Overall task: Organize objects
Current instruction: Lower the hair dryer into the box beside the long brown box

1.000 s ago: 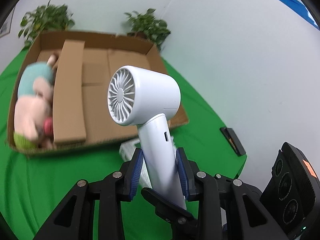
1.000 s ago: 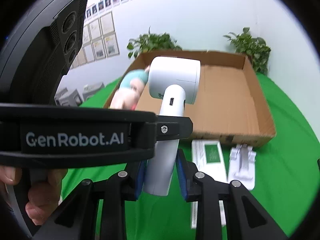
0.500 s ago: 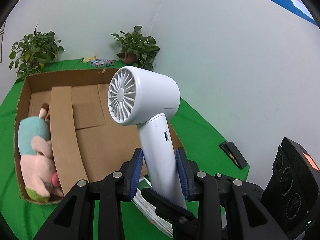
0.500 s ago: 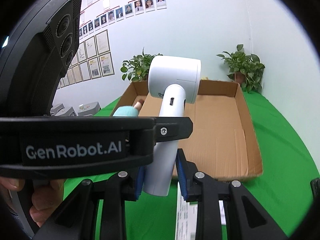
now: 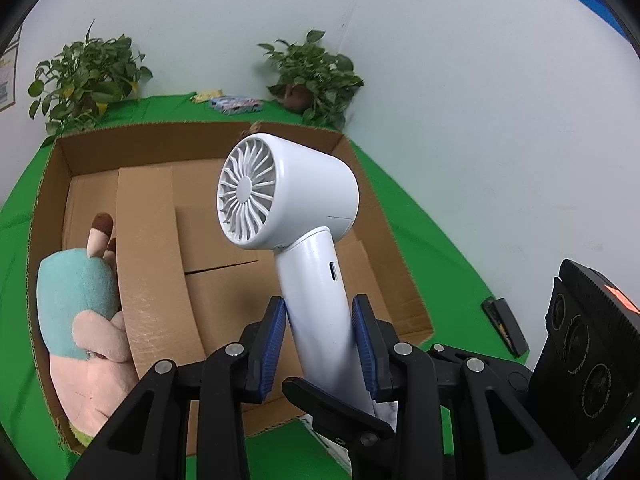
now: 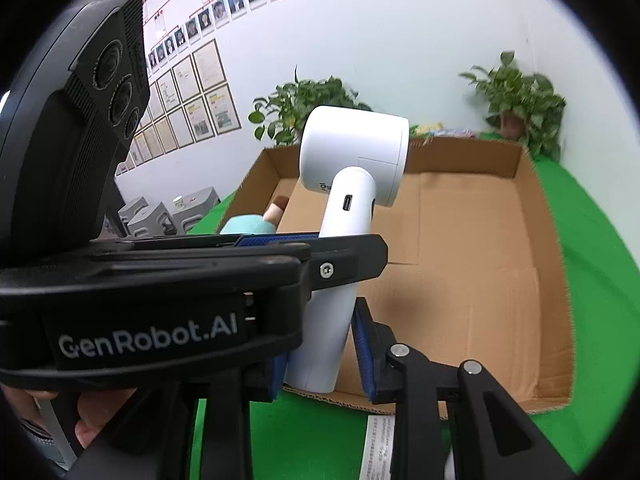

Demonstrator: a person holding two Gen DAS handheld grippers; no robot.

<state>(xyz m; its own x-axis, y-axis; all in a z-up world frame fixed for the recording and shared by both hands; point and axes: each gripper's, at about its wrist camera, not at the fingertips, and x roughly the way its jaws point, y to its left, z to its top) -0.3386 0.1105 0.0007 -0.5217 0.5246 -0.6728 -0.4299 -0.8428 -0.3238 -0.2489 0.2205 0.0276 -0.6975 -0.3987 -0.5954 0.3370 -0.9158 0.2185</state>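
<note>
The white handheld fan is carried by its handle in both grippers at once. The left gripper has its jaws pinching the handle about midway, blue pads flat on either side. In the right wrist view the right gripper has its jaws pressed on the handle's lower end, just under the left gripper's finger, which crosses in front. The fan's long axis runs up and away from both sets of jaws, tilted slightly, with the round head topmost and its grille facing left in the left wrist view. Beyond and below it lies the open cardboard box on the green bench; a plush toy fills the box's left side, so the bare cardboard floor under the fan's head looks like the free place. Lowering it there probably means tipping the head forward, both hands being equally close
</note>
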